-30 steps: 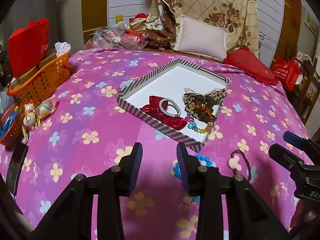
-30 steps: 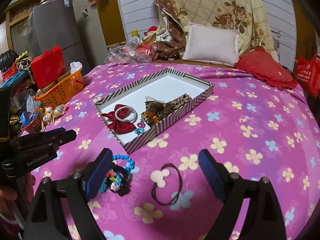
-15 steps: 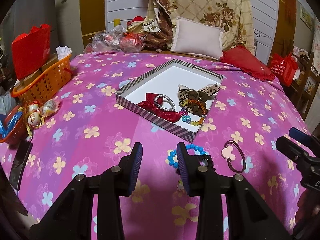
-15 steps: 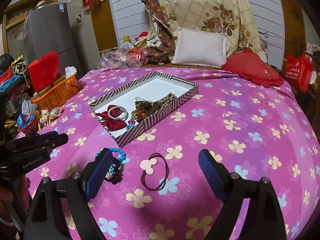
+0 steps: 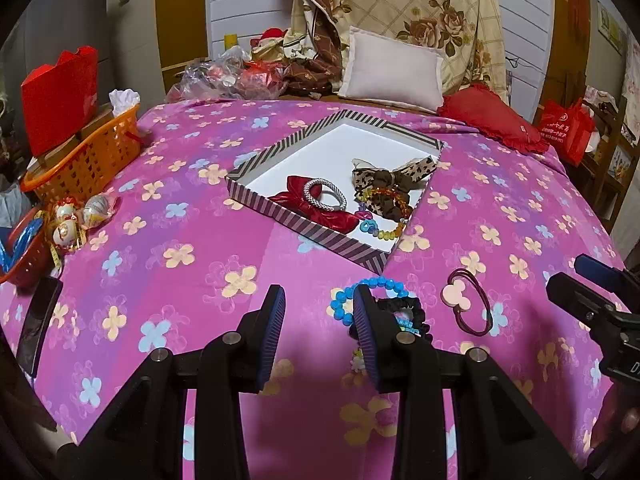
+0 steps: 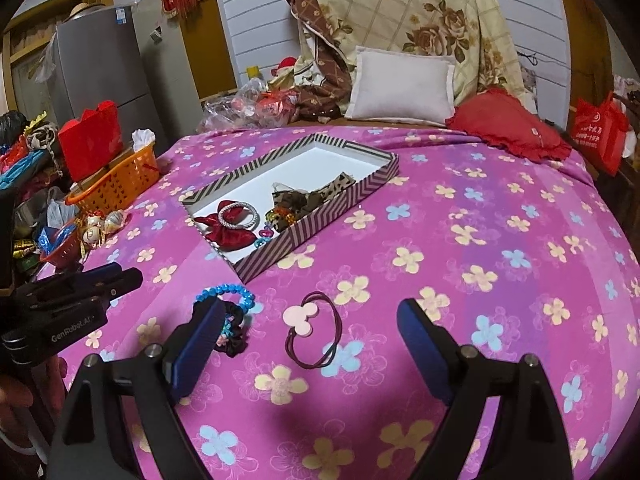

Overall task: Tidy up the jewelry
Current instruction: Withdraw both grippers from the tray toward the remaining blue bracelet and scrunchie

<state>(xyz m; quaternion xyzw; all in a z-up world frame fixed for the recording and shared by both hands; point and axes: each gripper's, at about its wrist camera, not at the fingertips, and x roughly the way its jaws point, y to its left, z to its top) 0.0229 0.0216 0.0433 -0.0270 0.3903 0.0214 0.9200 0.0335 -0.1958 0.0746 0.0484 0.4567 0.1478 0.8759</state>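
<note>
**Meanwhile, hair ties wait on the bed**

My right tool [image 6: 310, 346] hangs wide open over the mouse-charm hair tie [image 6: 312, 330]; my left tool [image 5: 318, 330] stands part open, empty, beside the blue bead bracelet [image 5: 362, 294]. Beyond lies the striped tray [image 5: 304, 224].

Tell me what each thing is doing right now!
Striped box: open, lidless.
Red bow: in box.
Silver bracelet: on bow.
Blue bead bracelet: on bed, outside box.
Mouse hair tie: on bed.
Left gripper: open, empty.
Right gripper: open wide, empty.
</note>
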